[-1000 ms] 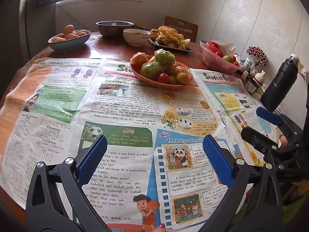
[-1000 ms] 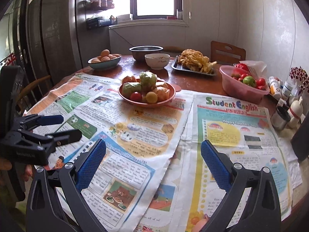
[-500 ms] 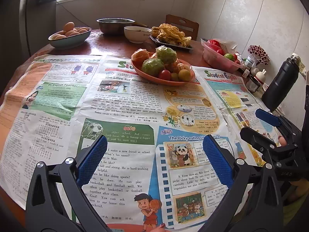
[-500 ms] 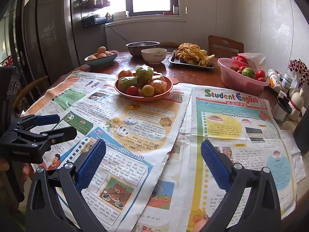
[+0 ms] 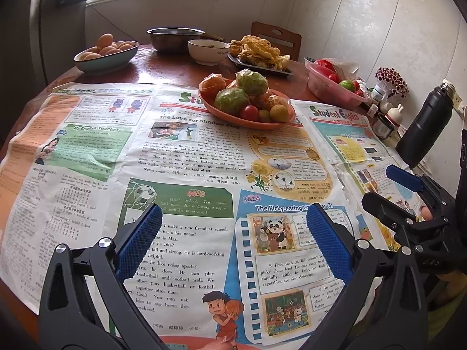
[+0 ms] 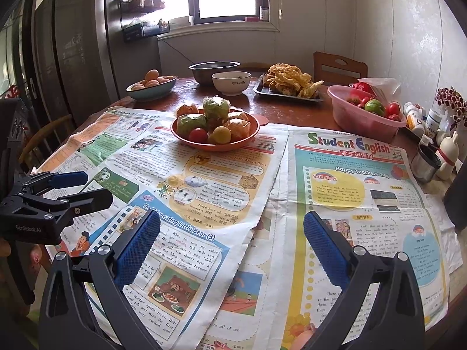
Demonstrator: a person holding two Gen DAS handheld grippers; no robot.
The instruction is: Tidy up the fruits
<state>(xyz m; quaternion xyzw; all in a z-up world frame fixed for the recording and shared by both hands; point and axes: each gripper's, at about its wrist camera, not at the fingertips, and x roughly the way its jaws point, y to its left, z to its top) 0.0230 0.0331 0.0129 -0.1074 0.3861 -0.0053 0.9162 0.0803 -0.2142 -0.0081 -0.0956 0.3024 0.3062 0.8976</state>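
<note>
An orange plate (image 5: 280, 123) (image 6: 251, 134) piled with wrapped green and orange fruits, a red tomato (image 5: 249, 113) (image 6: 197, 135) and small yellow fruits stands on newspaper at the table's middle. A pink tub (image 6: 347, 113) (image 5: 324, 87) with tomatoes and a green fruit stands to the right. My left gripper (image 5: 233, 242) is open and empty over the newspaper near the front edge. My right gripper (image 6: 232, 242) is open and empty, to the right of the left one. Each gripper shows in the other's view, the right (image 5: 394, 186) and the left (image 6: 84, 186).
Newspapers (image 6: 350, 192) cover the front of the round wooden table. At the back are a bowl of eggs (image 5: 105, 55), a steel bowl (image 6: 214, 71), a white bowl (image 6: 230, 83) and a tray of fried food (image 6: 289, 94). A black bottle (image 5: 426, 128), jars and figurines stand at the right.
Both grippers have drawn back a little and tilted up, so the fruit plate sits lower and farther in each view. Both stay open and empty.
</note>
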